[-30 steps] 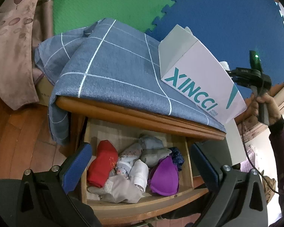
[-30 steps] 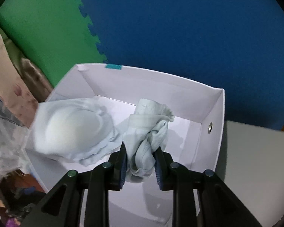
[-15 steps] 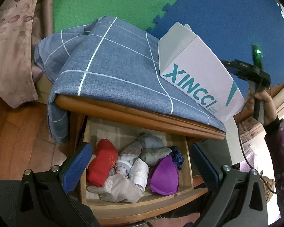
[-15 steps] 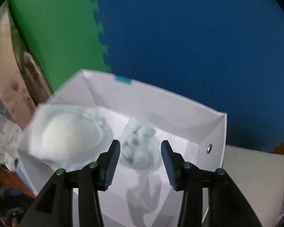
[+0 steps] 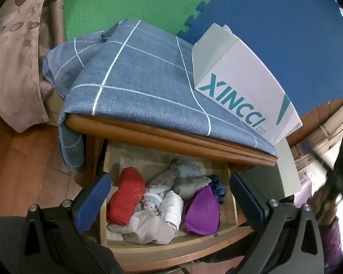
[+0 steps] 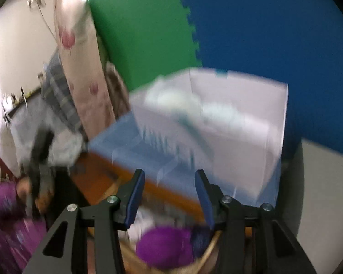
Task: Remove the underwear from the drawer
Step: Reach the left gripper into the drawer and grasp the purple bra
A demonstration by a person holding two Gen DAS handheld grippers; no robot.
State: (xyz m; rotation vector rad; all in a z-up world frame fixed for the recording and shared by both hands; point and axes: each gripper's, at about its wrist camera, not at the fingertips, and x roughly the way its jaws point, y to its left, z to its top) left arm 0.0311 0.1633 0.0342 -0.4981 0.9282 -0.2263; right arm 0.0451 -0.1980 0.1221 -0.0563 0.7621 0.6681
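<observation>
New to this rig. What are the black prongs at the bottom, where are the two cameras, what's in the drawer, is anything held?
No robot arm here: a person carries a handheld two-finger gripper in each hand, each with a fisheye camera looking along its fingers. The left gripper hangs over the open drawer, jaws wide, holding nothing. Inside lie rolled underwear: a red piece, a purple bra, white and grey items. On the blue checked cloth above sits a white XINCCI box. The right gripper view is motion-blurred; its jaws are open and empty, above the purple bra.

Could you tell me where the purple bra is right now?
In the left wrist view, the purple bra lies at the drawer's front right corner, beside the white roll.
</observation>
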